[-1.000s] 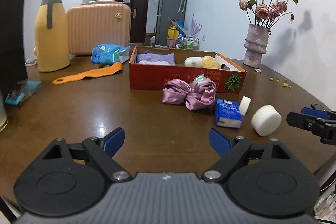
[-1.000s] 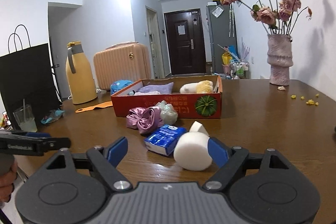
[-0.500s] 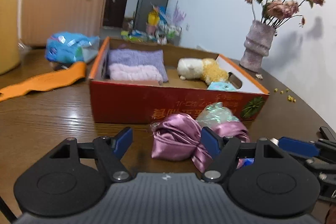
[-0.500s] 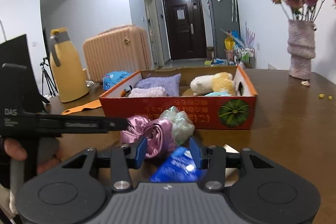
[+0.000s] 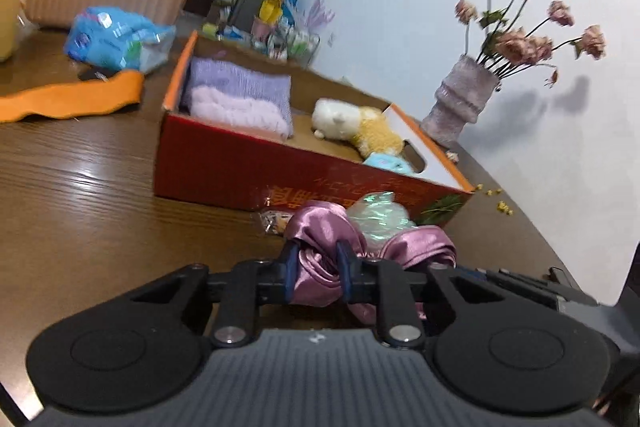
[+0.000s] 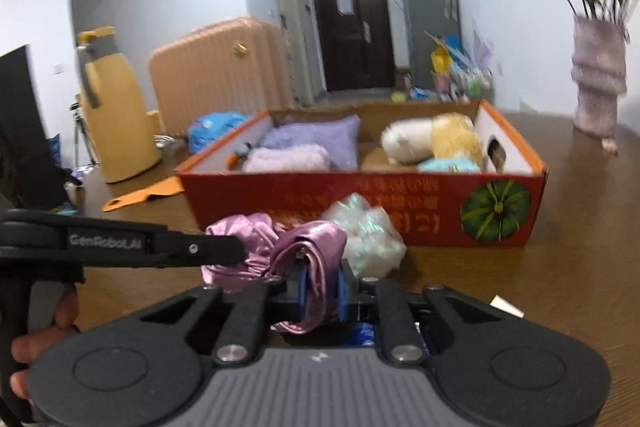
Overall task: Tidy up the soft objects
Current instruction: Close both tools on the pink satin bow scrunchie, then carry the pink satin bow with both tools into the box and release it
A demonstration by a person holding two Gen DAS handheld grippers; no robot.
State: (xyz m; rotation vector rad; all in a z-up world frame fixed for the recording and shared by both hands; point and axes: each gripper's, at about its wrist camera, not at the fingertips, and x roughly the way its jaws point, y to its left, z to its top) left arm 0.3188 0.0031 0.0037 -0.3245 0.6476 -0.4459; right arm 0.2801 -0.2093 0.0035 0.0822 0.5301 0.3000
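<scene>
Already the red cardboard box holds part of the job: folded purple towels at its left end, and a white-and-yellow plush toy with something pale blue beside it at the right end. What is left lies on the desk just in front of the box.

Both tools are on the same item, a pink satin bow. The left tongs are pinched nearly closed on one lobe of it, the satin bunched between the blue pads. The right tongs are likewise squeezed in on the other lobe. Whether the bow is clear of the desk I cannot tell; it sits right against the box's front wall.

Beside the bow, touching it, lies a crinkly pale-green plastic bundle, not yet picked up. A blue packet shows under the right tongs, mostly hidden.

My judgement: roughly midway. The bow needs carrying over the wall into the box, then the bundle and the packet, if they count as soft things.
</scene>
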